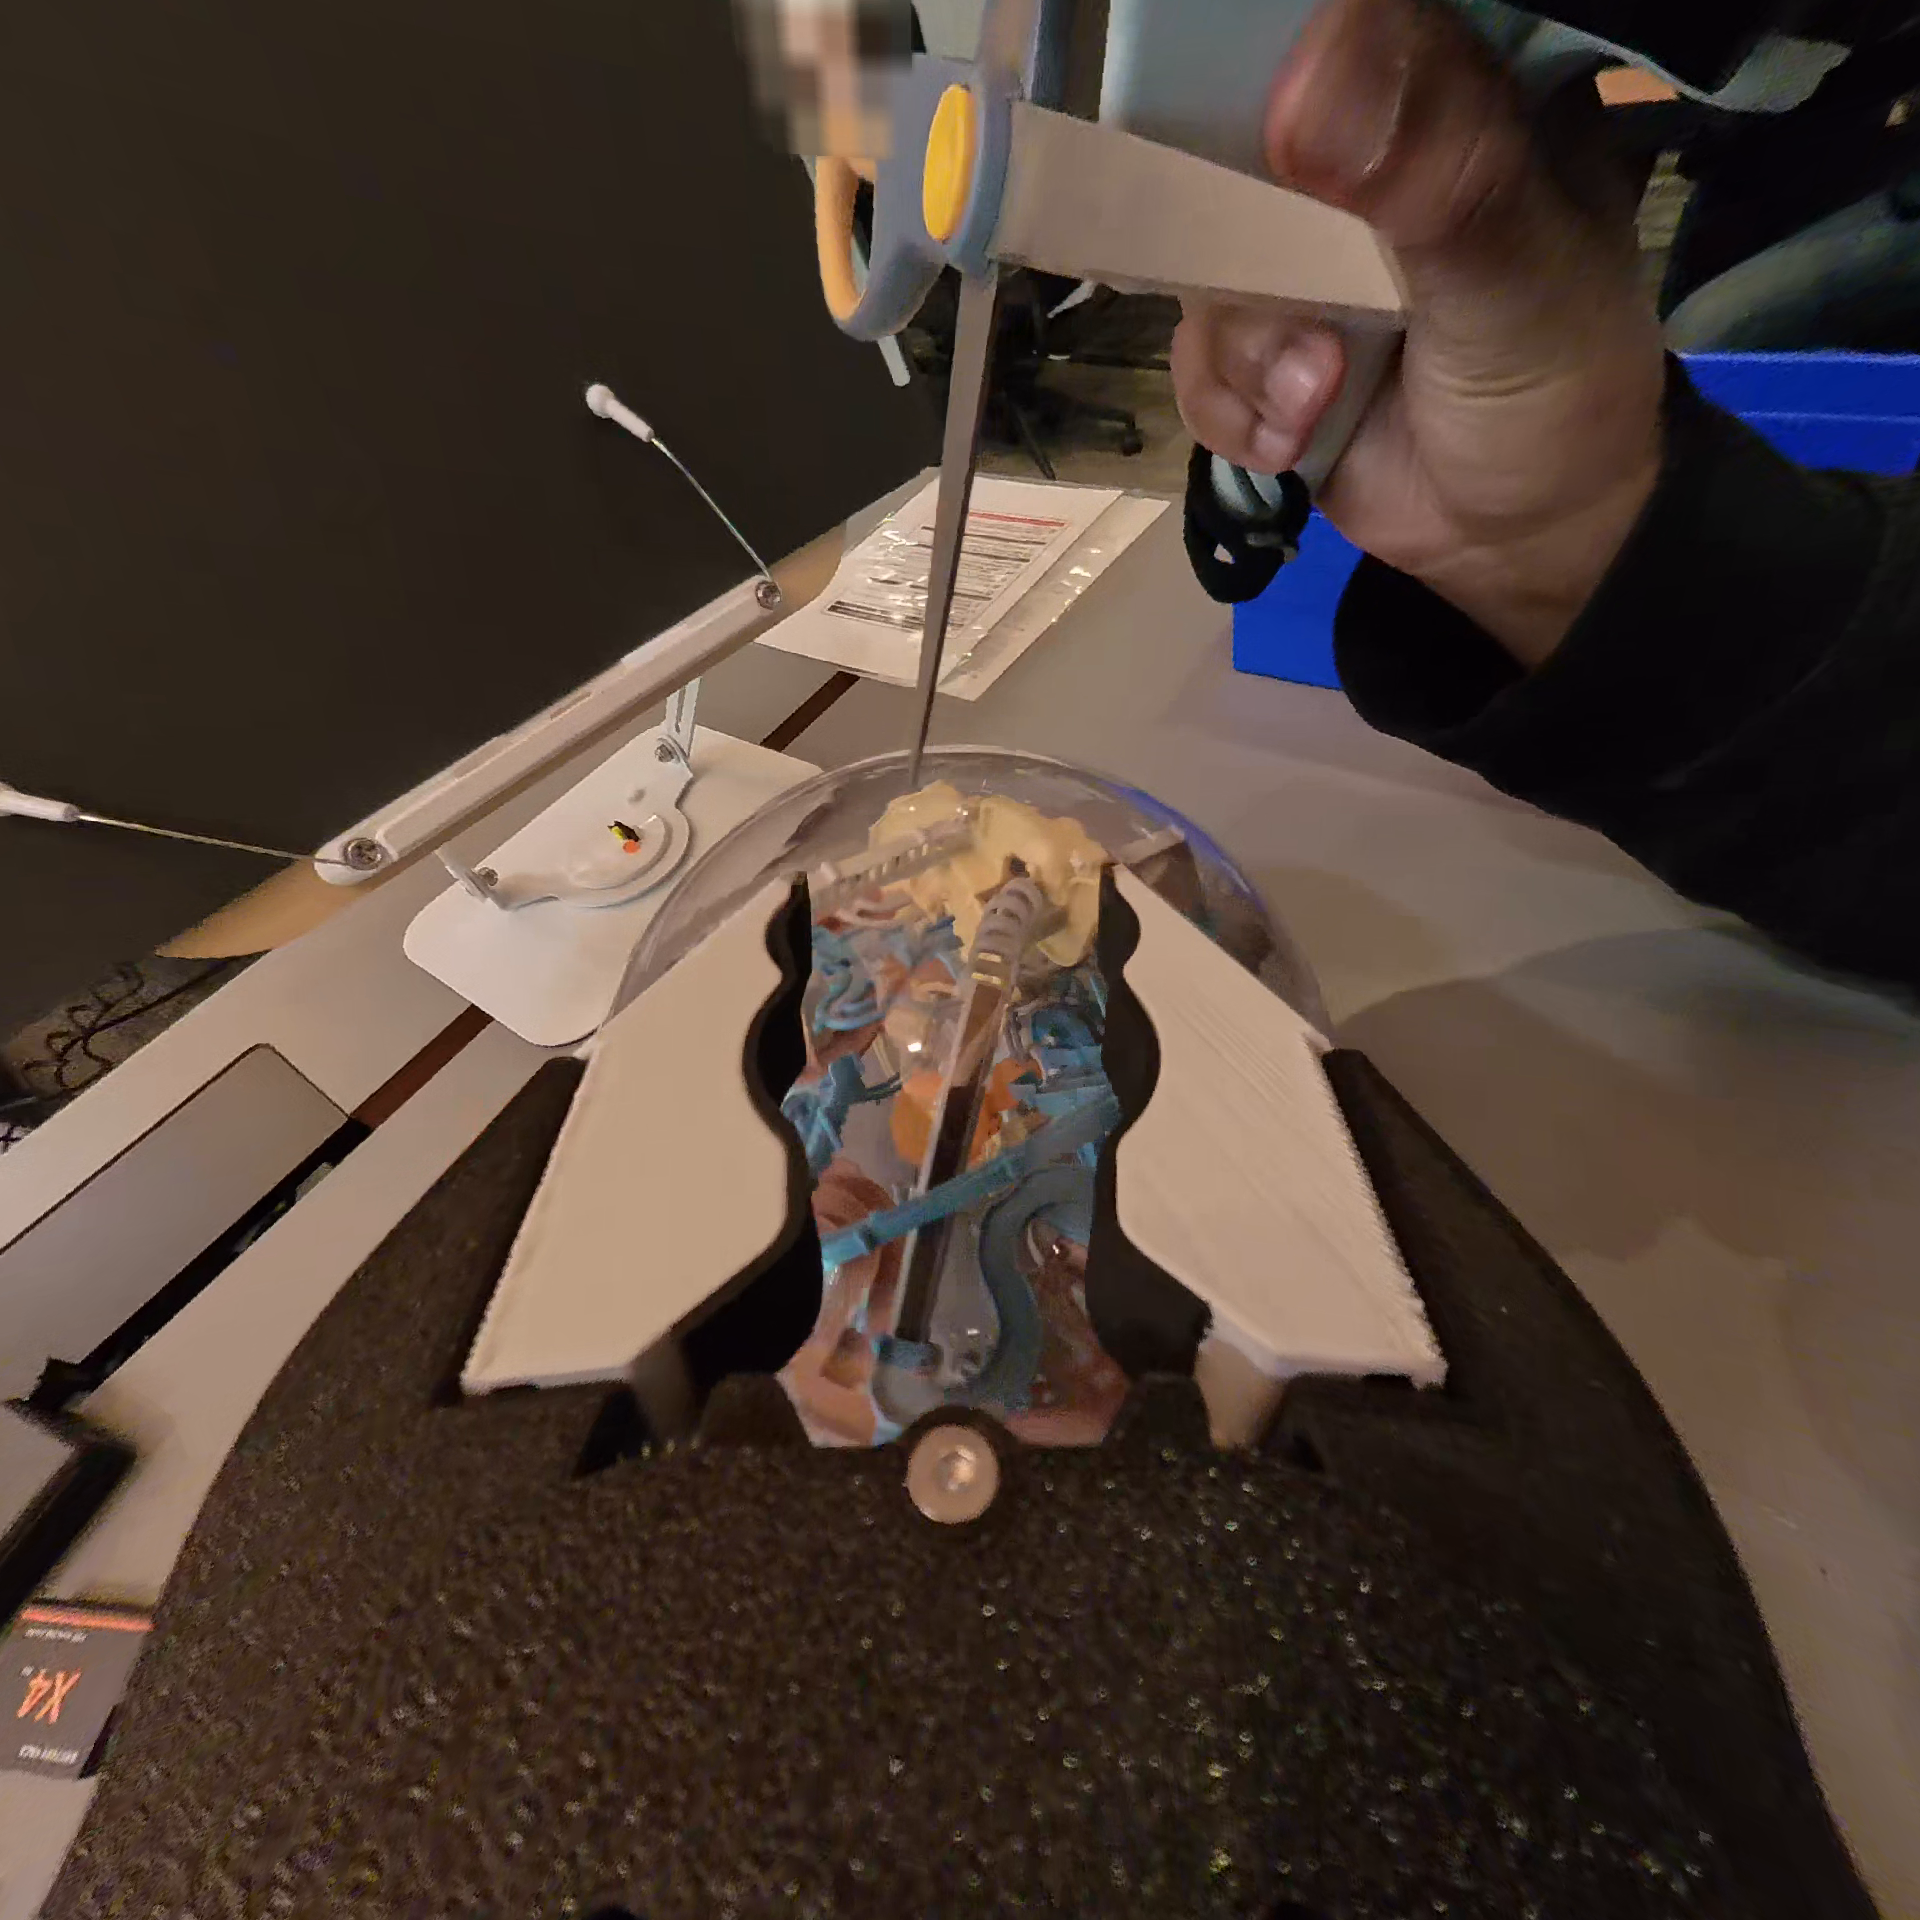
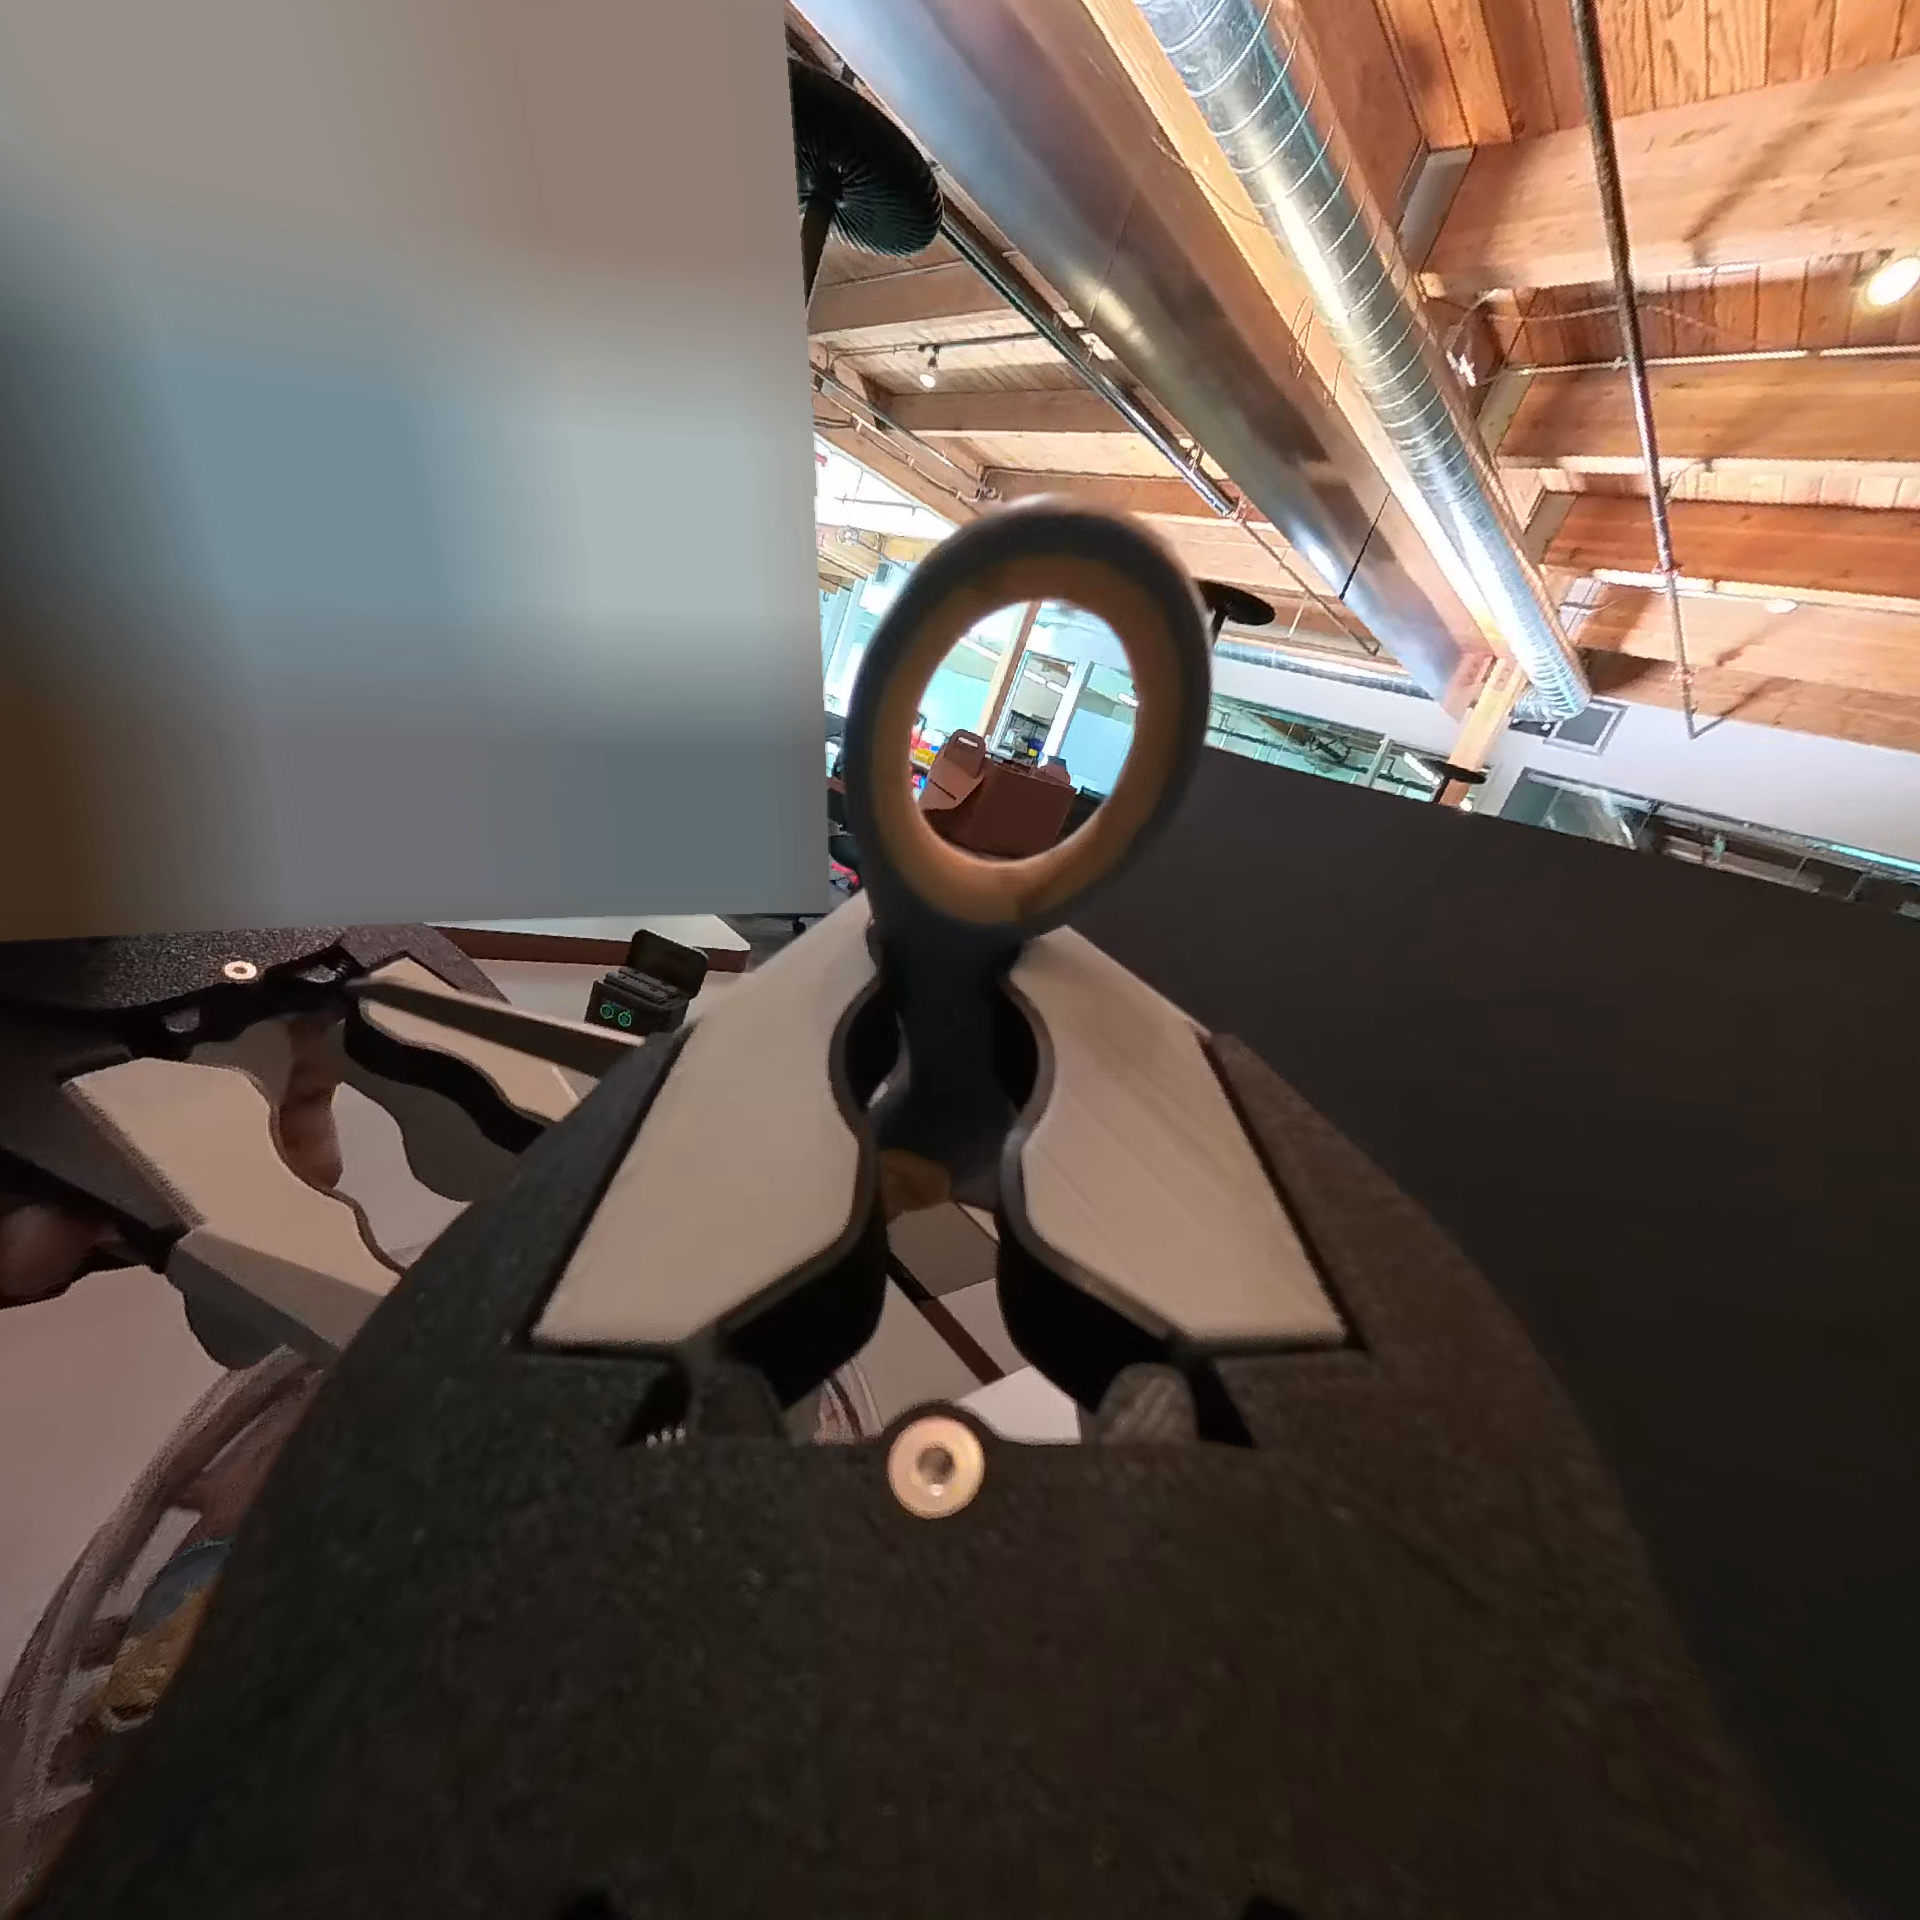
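Observation:
My left gripper (image 1: 951, 894) hovers close over a clear bowl (image 1: 727, 862) full of blue, orange and cream scraps (image 1: 935, 1122). Its jaws stand apart, and I see nothing solid clamped between them. My right gripper (image 2: 940, 940) is shut on the handle of grey-blue scissors (image 2: 1029, 717) with an orange lining. In the left wrist view the scissors (image 1: 961, 447) hang blade-down from the right gripper's white finger (image 1: 1195, 229), and the tip touches the cream scraps at the bowl's far rim. The left gripper (image 2: 312, 1132) and the bowl (image 2: 94, 1600) also show at the left of the right wrist view.
A white stand with a tilted bar and two thin antennas (image 1: 561, 800) sits left of the bowl on the grey table (image 1: 1455, 1039). A laminated sheet (image 1: 977, 582) lies beyond. Blue bins (image 1: 1808, 416) are far right, with a black partition (image 1: 364, 312) behind. A small black box (image 1: 62, 1683) is at the near left.

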